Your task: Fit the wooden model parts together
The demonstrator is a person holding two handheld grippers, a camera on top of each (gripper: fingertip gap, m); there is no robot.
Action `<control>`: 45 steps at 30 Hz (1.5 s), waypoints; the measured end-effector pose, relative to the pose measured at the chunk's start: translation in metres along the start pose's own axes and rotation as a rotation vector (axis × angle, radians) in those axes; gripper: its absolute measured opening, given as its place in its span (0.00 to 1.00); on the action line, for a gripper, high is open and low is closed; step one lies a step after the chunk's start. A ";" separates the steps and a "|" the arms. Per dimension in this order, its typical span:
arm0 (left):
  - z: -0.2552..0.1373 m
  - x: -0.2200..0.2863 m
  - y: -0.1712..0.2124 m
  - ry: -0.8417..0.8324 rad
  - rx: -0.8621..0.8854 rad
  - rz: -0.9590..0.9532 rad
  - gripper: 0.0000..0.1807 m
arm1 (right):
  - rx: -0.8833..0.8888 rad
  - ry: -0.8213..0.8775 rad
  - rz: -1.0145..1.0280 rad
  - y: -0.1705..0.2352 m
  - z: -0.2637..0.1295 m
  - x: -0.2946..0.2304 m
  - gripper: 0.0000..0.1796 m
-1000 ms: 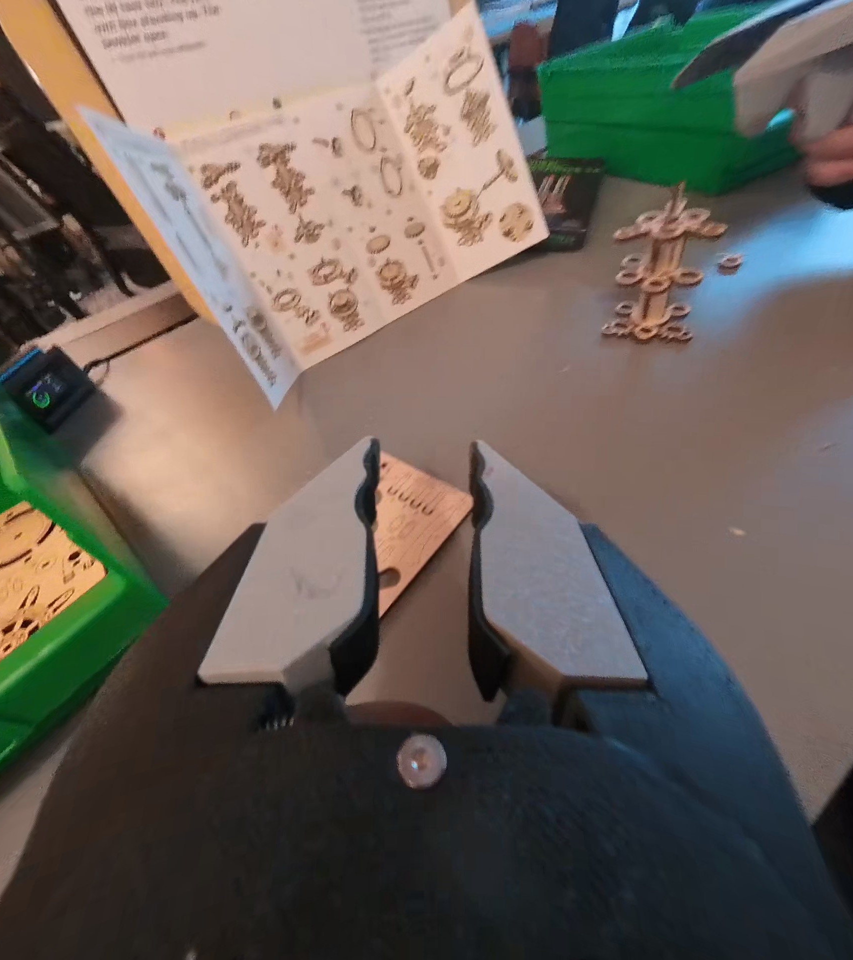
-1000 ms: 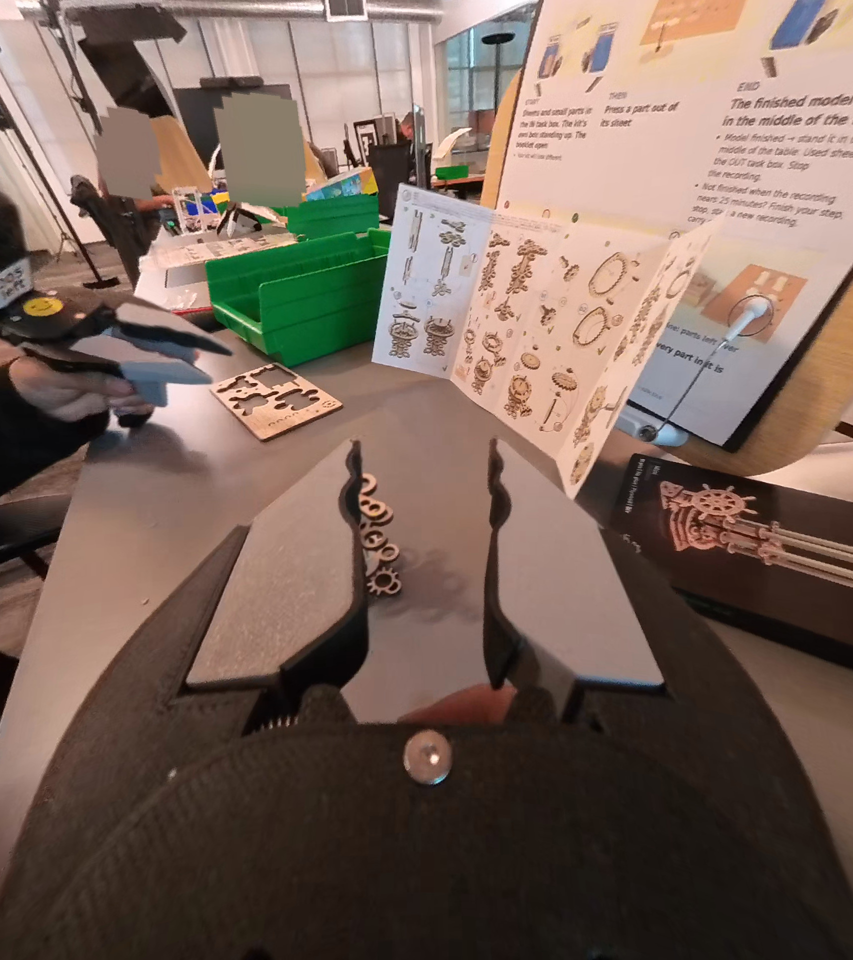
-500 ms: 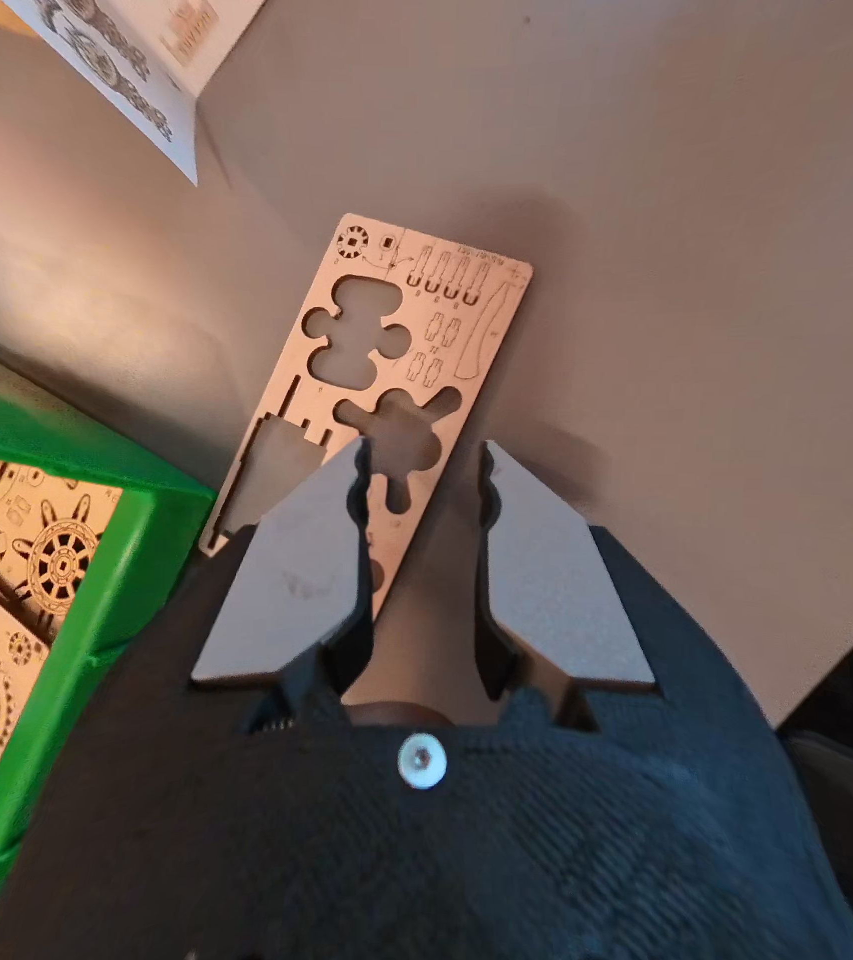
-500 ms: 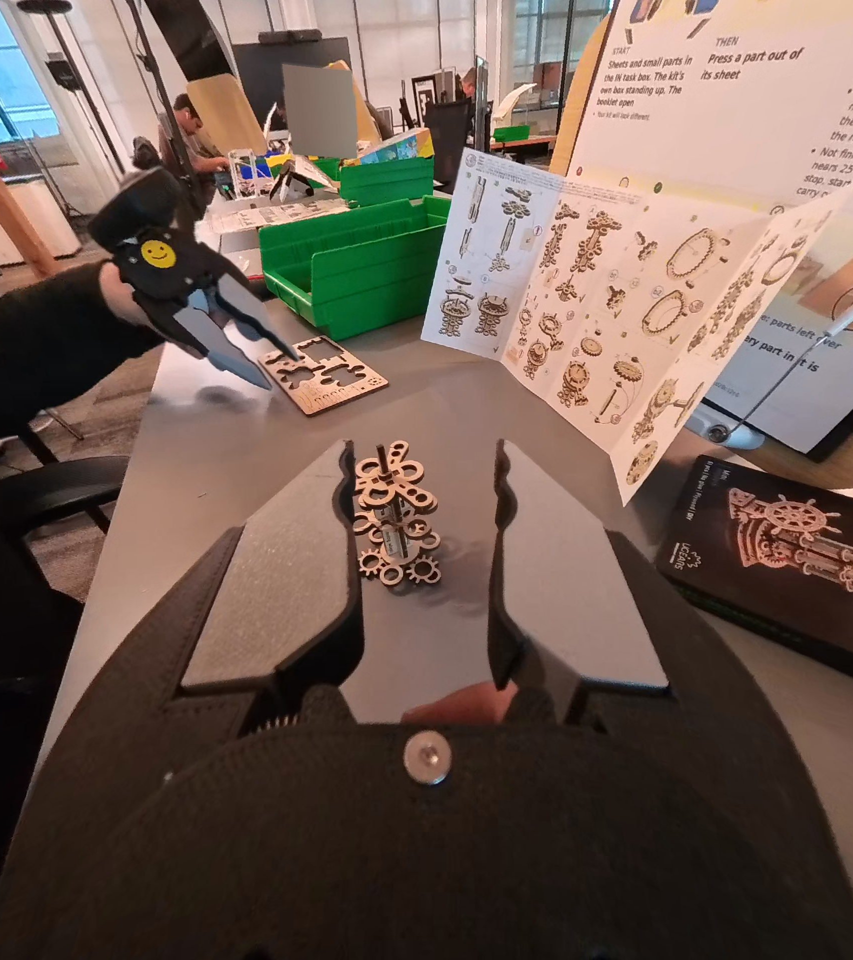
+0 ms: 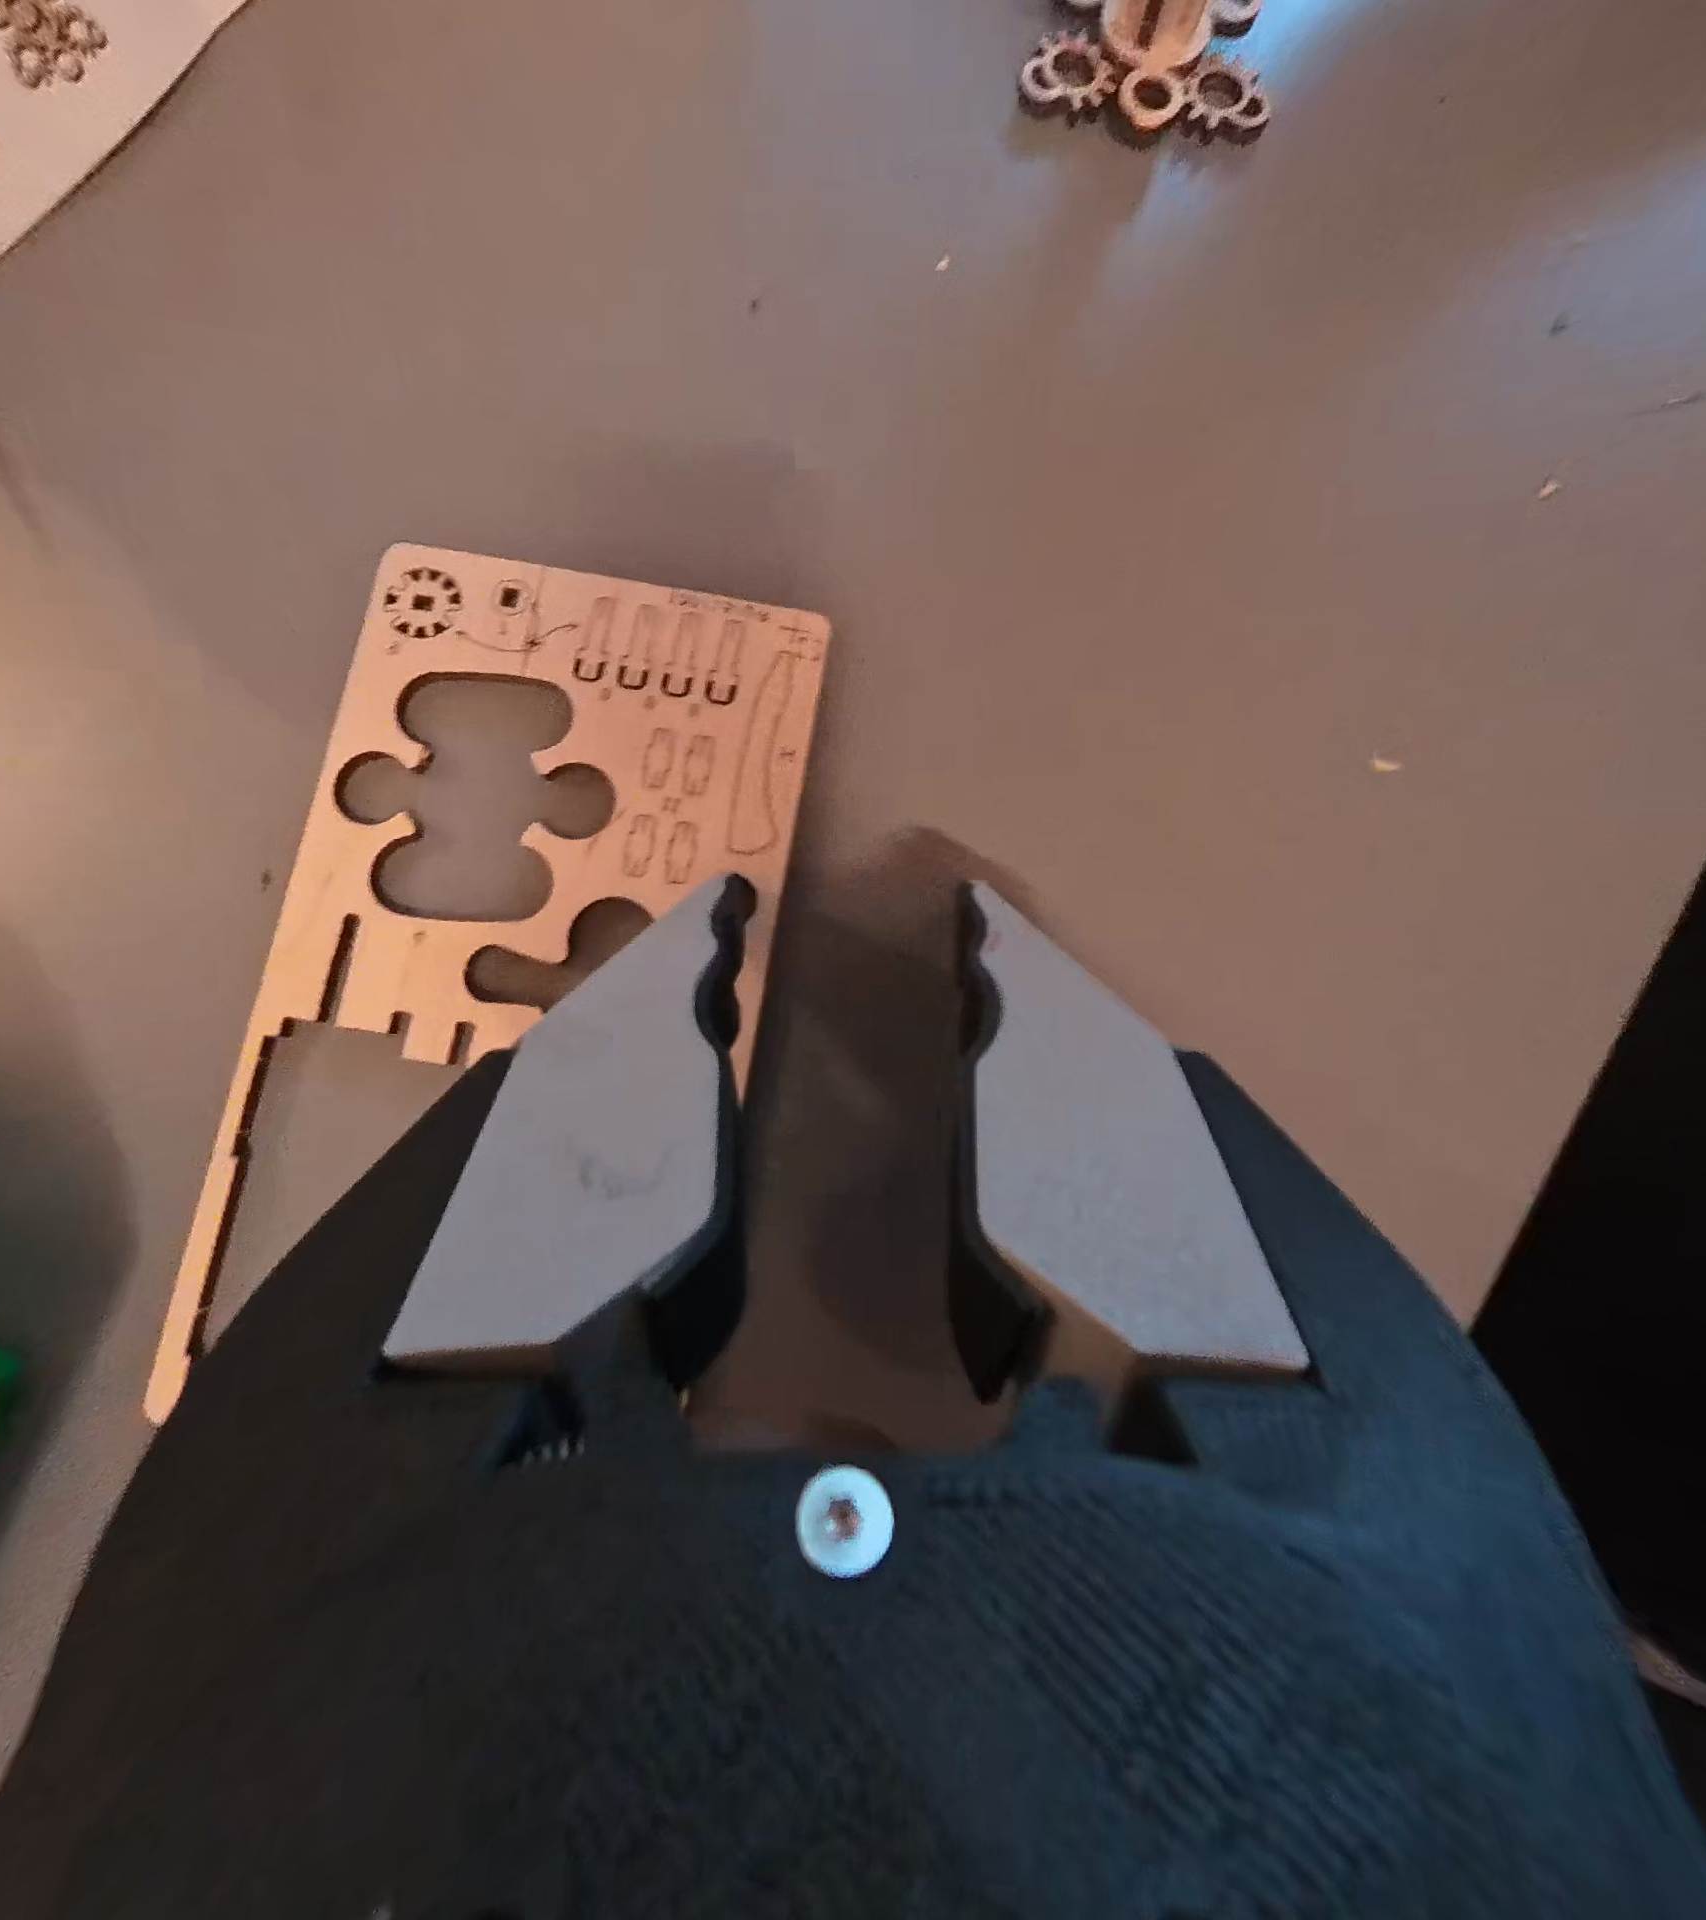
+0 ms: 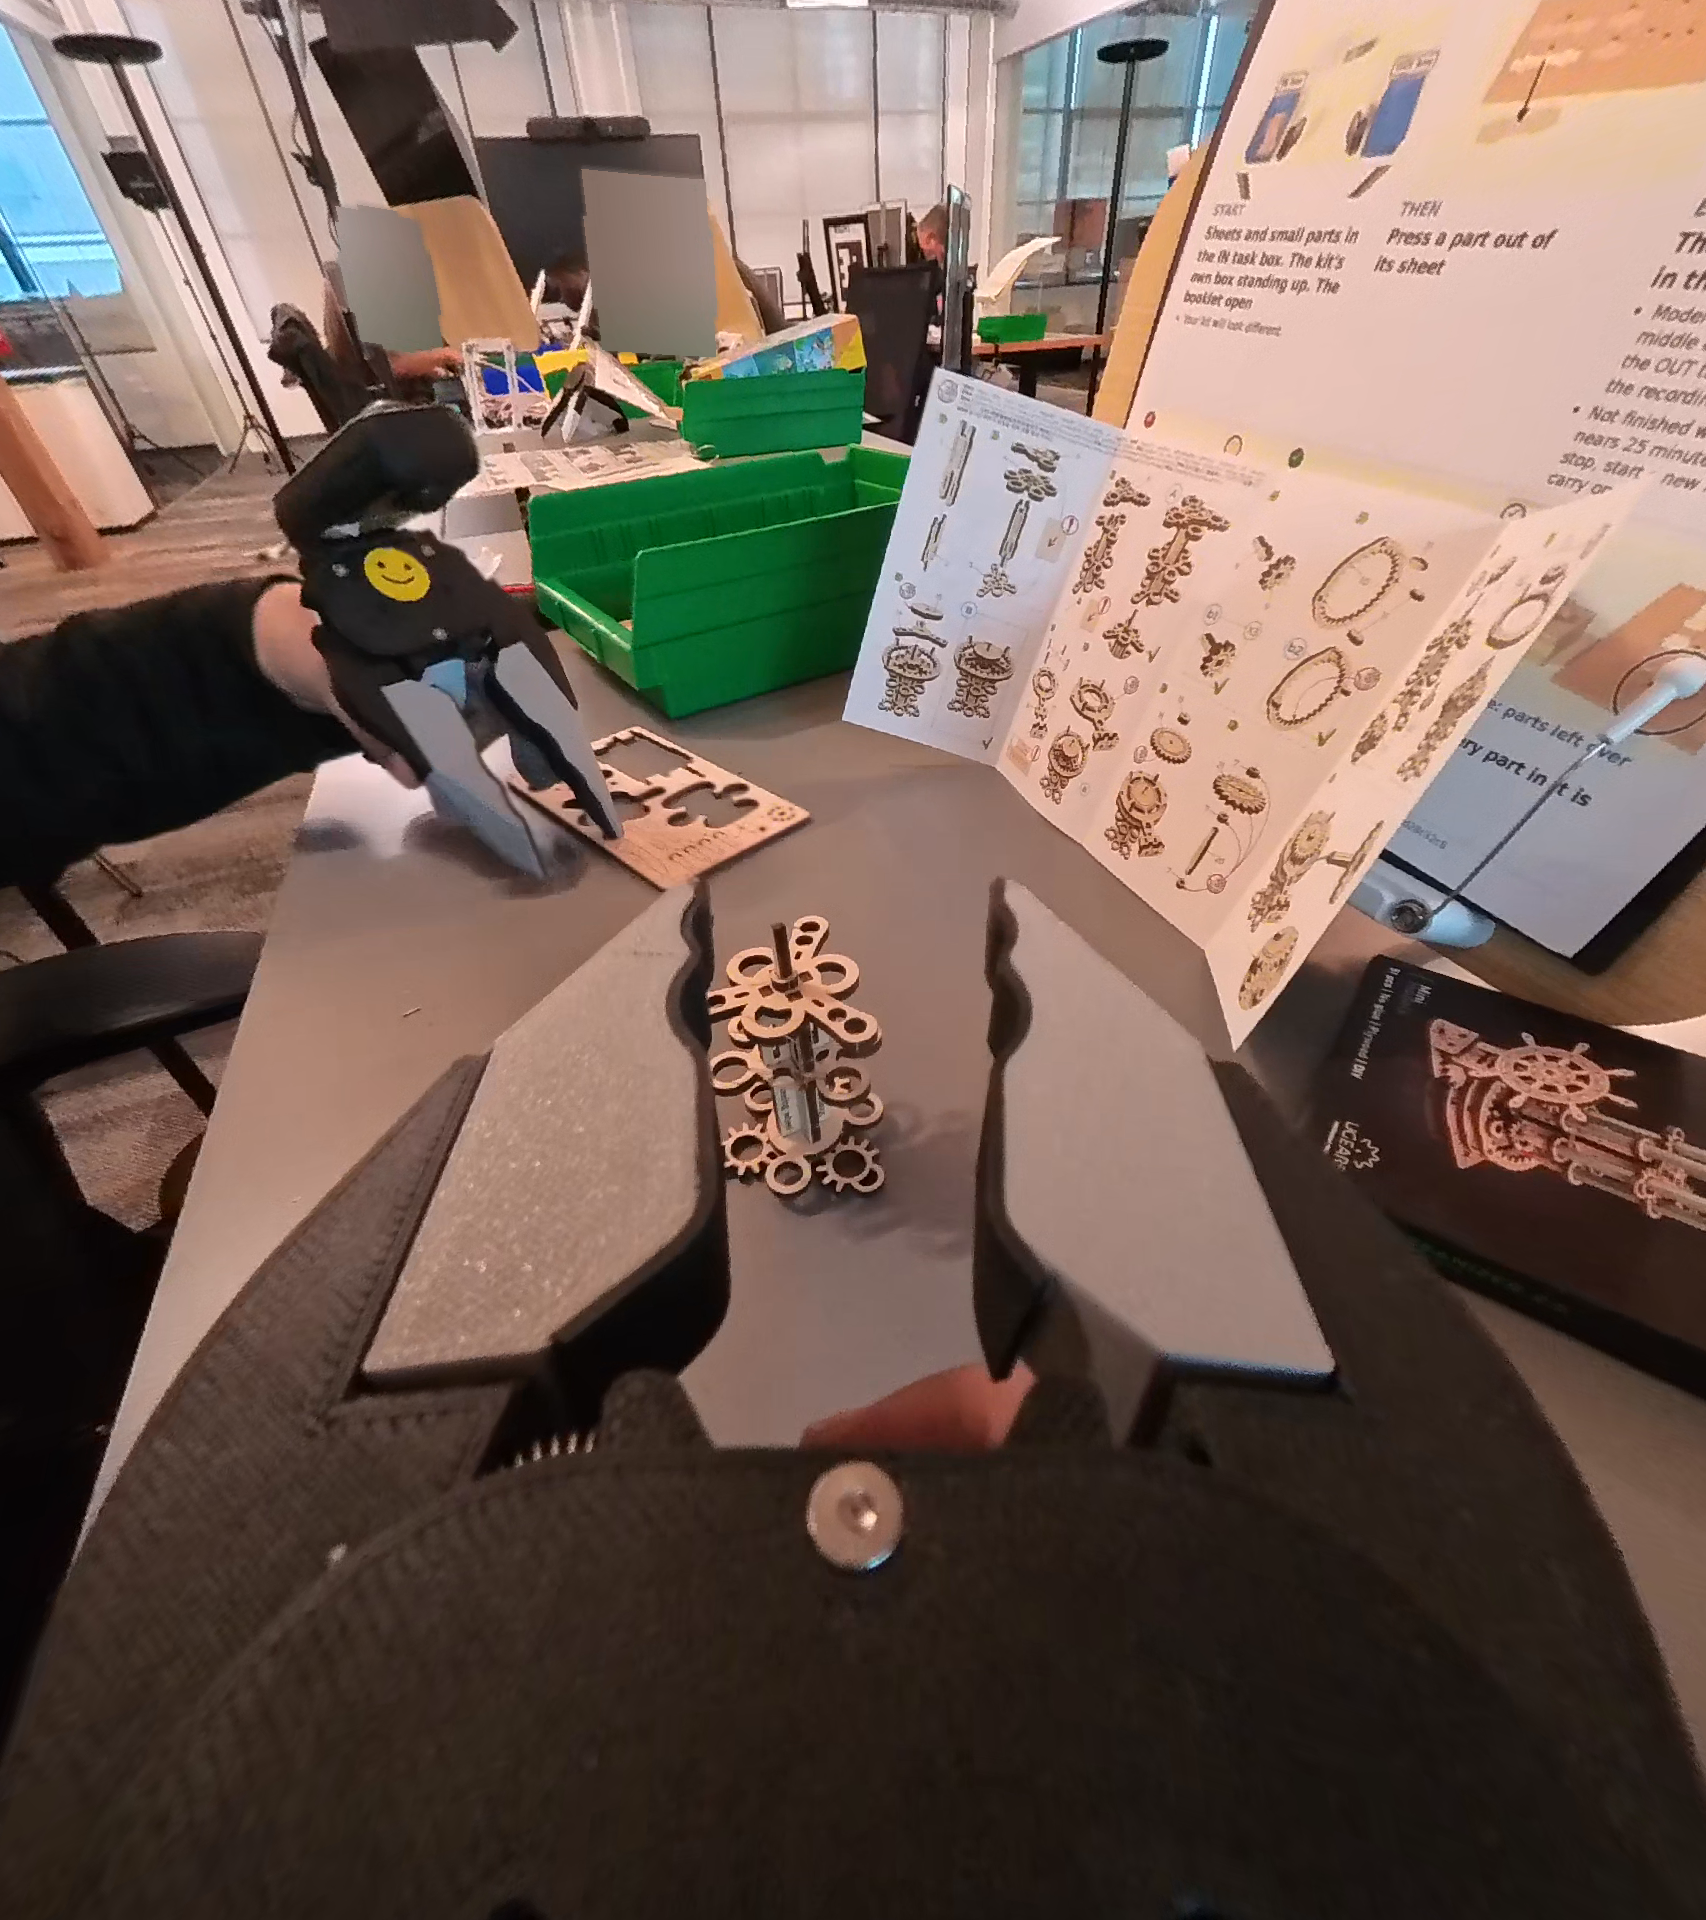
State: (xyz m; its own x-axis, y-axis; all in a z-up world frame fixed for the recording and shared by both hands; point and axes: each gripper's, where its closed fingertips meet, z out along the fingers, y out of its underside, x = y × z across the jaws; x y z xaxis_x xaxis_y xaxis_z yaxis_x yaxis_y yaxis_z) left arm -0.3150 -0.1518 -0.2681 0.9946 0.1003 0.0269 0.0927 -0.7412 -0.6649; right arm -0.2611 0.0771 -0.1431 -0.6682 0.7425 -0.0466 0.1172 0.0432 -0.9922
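Two grippers work over one smooth, matte grey table (image 6: pixel 392 1049), the largest surface here, lightly flecked with pale wood crumbs. At its far side stands a big white instruction board (image 6: pixel 1514 312) on a curved plywood back, and before it a glossy folded paper booklet (image 6: pixel 1233 717) stands open in zigzag panels printed with gear drawings. Ribbed green plastic bins (image 6: pixel 724 582) sit behind, and a flat black cardboard kit box (image 6: pixel 1597 1132) lies at the right edge.

The left gripper (image 5: pixel 849 904), a coarse black printed body with grey wedge-shaped fingers whose inner edges are scalloped, points steeply down with its jaws spread and nothing between them. Its left finger (image 5: pixel 610 1122) overlaps the edge of the wooden sheet (image 5: pixel 475 883), while the gap between the jaws shows bare table just beside that edge. The sheet is a thin, pale plywood rectangle lying flat, laser-cut with lobed holes where parts are gone and small peg outlines still in place.

The right gripper (image 6: pixel 844 935), same build, hovers low with its jaws wide apart and empty. Between and beyond its tips the wooden model (image 6: pixel 797 1060) stands upright: a slim post stacked with flower-like tiers of rings, small toothed gears around its base.
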 end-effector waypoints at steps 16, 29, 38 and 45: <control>-0.080 -0.051 0.024 -0.306 0.184 -0.130 0.26 | 0.002 0.013 0.022 0.001 0.000 0.005 0.27; -0.071 -0.064 0.037 -0.254 0.206 -0.116 0.29 | -0.094 0.052 0.049 0.027 0.009 0.021 0.38; -0.069 -0.051 0.038 -0.194 0.207 -0.068 0.30 | -0.111 0.060 0.069 0.034 0.010 0.027 0.38; -0.058 -0.032 0.031 -0.130 0.166 0.001 0.28 | -0.092 0.046 0.053 0.027 0.010 0.020 0.38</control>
State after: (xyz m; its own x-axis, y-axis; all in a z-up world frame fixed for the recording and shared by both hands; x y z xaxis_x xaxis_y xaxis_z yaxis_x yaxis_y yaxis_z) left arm -0.3411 -0.2168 -0.2460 0.9793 0.1925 -0.0632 0.0722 -0.6230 -0.7789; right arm -0.2790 0.0865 -0.1723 -0.6253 0.7750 -0.0917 0.2202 0.0625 -0.9735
